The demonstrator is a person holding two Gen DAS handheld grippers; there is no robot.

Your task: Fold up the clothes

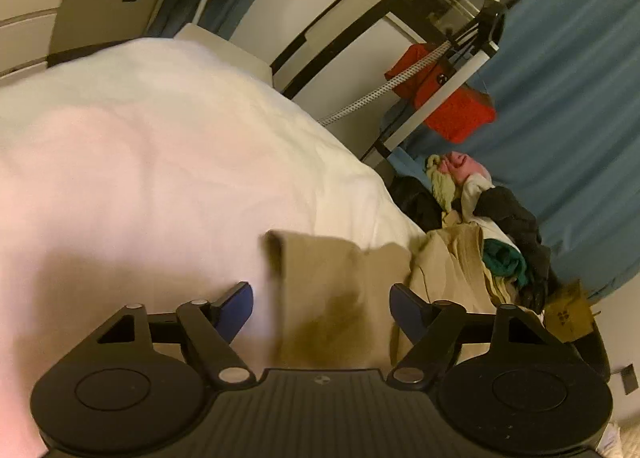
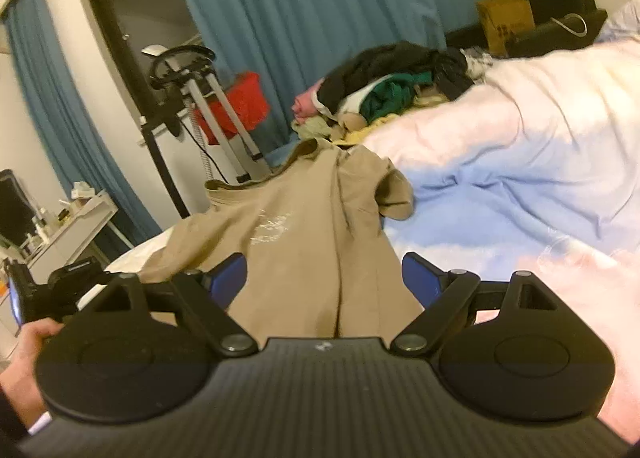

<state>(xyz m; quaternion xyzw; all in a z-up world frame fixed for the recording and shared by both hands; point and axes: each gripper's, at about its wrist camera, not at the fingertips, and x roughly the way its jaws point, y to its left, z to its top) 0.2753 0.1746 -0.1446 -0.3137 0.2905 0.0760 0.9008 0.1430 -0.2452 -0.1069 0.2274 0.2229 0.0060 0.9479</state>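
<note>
On the bed, tan shirt (image 2: 304, 234) blurred, partly hidden, both hand-held grippers (image 1: 320, 298) (image 2: 324, 278) wide, empty.

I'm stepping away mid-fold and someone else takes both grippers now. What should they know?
Left gripper: open, tan cotton shirt between its jaws, not pinched.
Right gripper: open over the same shirt, nothing held.
The shirt lies rumpled on the white duvet; unsorted heap of clothes at the bed's far edge.
Done: no fold visible.
Left: flatten, fold, then the heap.

Tan shirt (image 2: 304, 226) with faint white print; white-and-pale-blue duvet (image 2: 520, 162); blue curtains (image 2: 320, 18); red bag (image 2: 244, 102).
</note>
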